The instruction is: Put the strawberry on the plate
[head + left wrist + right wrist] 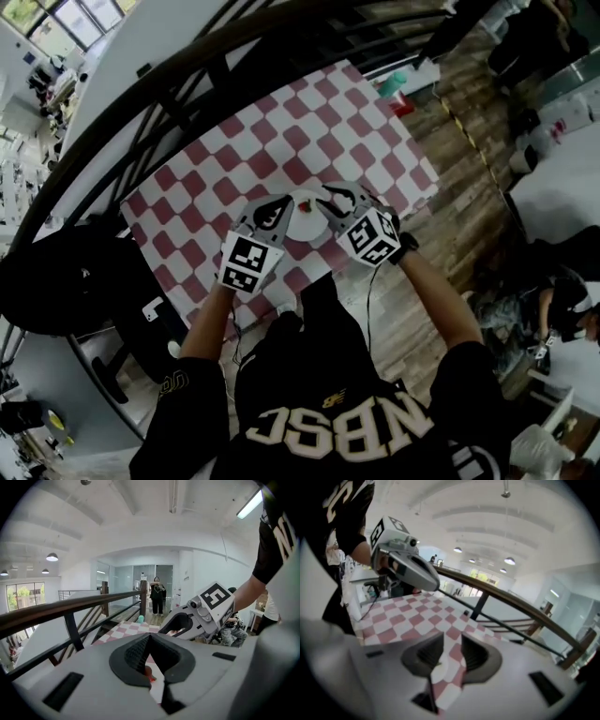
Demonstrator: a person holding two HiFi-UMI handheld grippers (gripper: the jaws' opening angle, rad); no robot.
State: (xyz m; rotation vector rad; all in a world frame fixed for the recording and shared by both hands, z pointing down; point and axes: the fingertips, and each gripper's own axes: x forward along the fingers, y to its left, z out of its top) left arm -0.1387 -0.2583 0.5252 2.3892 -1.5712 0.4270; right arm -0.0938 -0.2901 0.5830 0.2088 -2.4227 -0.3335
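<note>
- Two grippers sit nearest you, flanking the plate [300,231]. The left gripper [150,637], at about 8 o'clock from it, has its jaws closed tip to tip with nothing pinched. The right gripper [452,641], at about 4 o'clock, has its jaws apart with only checked cloth showing between them.
- One strawberry [305,206] already lies on the white plate, toward its 12 o'clock side. It is between the two sets of tips, and as far as the head view shows, neither touches it.
- Expect the strawberry to be light, soft and easy to bruise, with a skin that slips under hard pads. If you take it again, close gently across its widest middle rather than its narrow end, and use only enough squeeze to lift it.
- Treat the plate as hard and smooth. It will probably slide on the cloth if a jaw knocks its rim, so come in from above.
- Under it all, the red-and-white checked cloth [281,141] looks loose enough to ruck if a gripper drags across it.
- Far off at 1 o'clock, a teal thing [394,82] with something red beside it sits at the table's far corner. It is well apart from the plate and not in your way.
- Beyond the table, from 10 to 12 o'clock, runs a dark railing [187,84], clear of your reach.
</note>
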